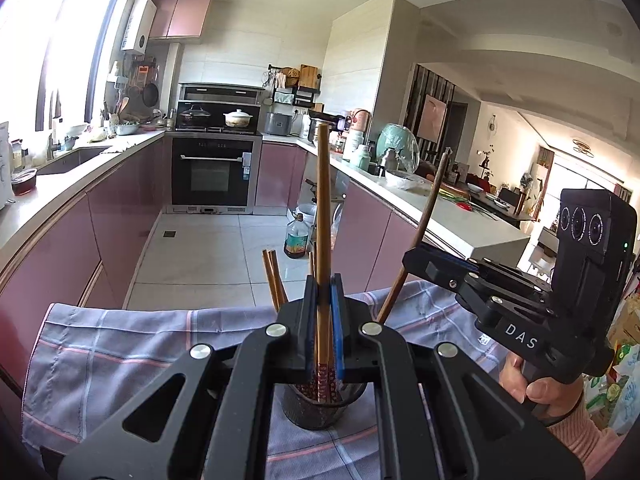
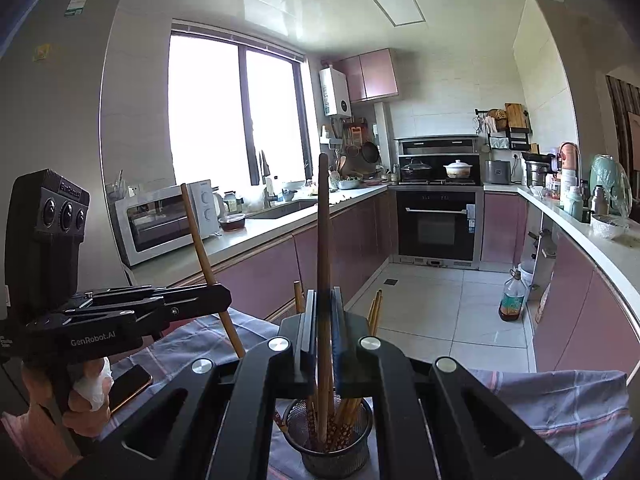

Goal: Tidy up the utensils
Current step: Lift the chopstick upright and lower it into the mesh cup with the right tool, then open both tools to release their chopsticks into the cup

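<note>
Left wrist view: the left gripper (image 1: pixel 323 316) is clamped on a single light chopstick (image 1: pixel 323 208), which stands nearly upright between the blue pads and rises well above them. Directly below the jaws sits a dark mesh holder (image 1: pixel 316 410) with more chopsticks inside, their red patterned ends visible near the rim. The holder stands on a grey checked cloth (image 1: pixel 120 352) spread over the near surface. Other chopstick tips (image 1: pixel 273 276) poke up just left of the jaws. At right, the right gripper (image 1: pixel 412 258) pinches a darker chopstick (image 1: pixel 420 232) that leans up to the right; a hand (image 1: pixel 536 384) in a pink sleeve grips its handle. Right wrist view: the right gripper (image 2: pixel 323 320) is closed on a brown chopstick (image 2: pixel 323 240), upright, its lower end reaching into the mesh holder (image 2: pixel 332 444) among the other chopsticks (image 2: pixel 348 420). At left, the left gripper (image 2: pixel 224 300) holds its light chopstick (image 2: pixel 200 248), tilted up to the left. A hand (image 2: pixel 88 392) holds that handle, and a phone (image 2: pixel 130 384) lies on the cloth (image 2: pixel 560 412) just beside it.
</note>
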### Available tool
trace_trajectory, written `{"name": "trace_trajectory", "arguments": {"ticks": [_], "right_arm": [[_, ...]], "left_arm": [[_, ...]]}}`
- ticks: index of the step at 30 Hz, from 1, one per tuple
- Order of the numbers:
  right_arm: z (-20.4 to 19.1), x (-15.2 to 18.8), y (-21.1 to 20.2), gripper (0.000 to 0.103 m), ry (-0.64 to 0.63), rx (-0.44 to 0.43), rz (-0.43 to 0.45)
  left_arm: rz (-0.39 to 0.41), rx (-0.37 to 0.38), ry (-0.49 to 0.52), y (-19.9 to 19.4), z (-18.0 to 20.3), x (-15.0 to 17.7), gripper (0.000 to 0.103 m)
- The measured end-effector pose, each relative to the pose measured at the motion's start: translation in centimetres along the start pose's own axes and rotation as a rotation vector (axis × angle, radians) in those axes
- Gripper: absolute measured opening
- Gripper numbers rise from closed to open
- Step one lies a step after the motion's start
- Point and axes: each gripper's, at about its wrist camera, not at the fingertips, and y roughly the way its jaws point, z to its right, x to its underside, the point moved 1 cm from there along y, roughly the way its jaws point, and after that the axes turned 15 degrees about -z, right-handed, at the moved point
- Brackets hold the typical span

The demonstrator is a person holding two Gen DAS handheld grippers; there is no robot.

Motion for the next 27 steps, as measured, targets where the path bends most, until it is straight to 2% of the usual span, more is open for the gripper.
{"name": "trace_trajectory", "arguments": {"ticks": [13, 27], "right_arm": [[0.0, 0.6, 2.6, 0.005, 0.010, 0.004, -0.070], [0.3, 1.3, 5.8, 0.005, 0.014, 0.001, -0.174]], "left_arm": [[-0.040, -0.011, 0.004, 1.6, 0.3, 0.6, 0.007], [-0.158, -0.016, 0.016, 5.0, -0.7, 0.6, 0.007]]}}
